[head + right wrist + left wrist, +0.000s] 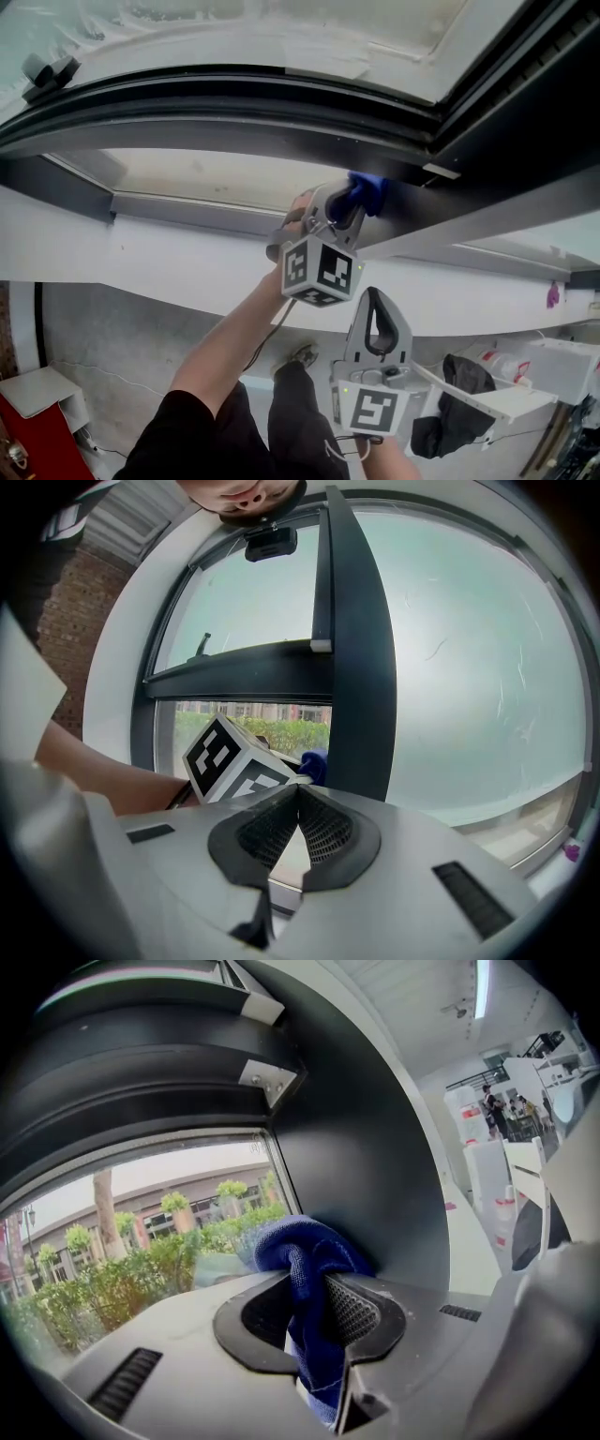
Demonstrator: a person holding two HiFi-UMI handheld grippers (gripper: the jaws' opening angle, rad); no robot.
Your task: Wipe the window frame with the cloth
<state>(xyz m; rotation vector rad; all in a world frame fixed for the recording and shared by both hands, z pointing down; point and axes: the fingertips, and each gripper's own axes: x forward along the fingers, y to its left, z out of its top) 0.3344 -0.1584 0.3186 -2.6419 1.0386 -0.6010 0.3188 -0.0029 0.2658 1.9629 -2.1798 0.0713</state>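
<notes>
Left gripper's (349,210) jaws clamp the cloth (368,191), bunched just ahead at the frame (281,108); right gripper (377,302), clenched empty, hangs farther back.

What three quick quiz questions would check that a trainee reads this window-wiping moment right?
1. True or false: the left gripper is shut on the blue cloth.
2. Pick one. The right gripper holds: A) a sponge, B) nothing, C) a bottle.
3. Short answer: which gripper is up by the dark window frame?
Key: 1 true; 2 B; 3 the left gripper.
</notes>
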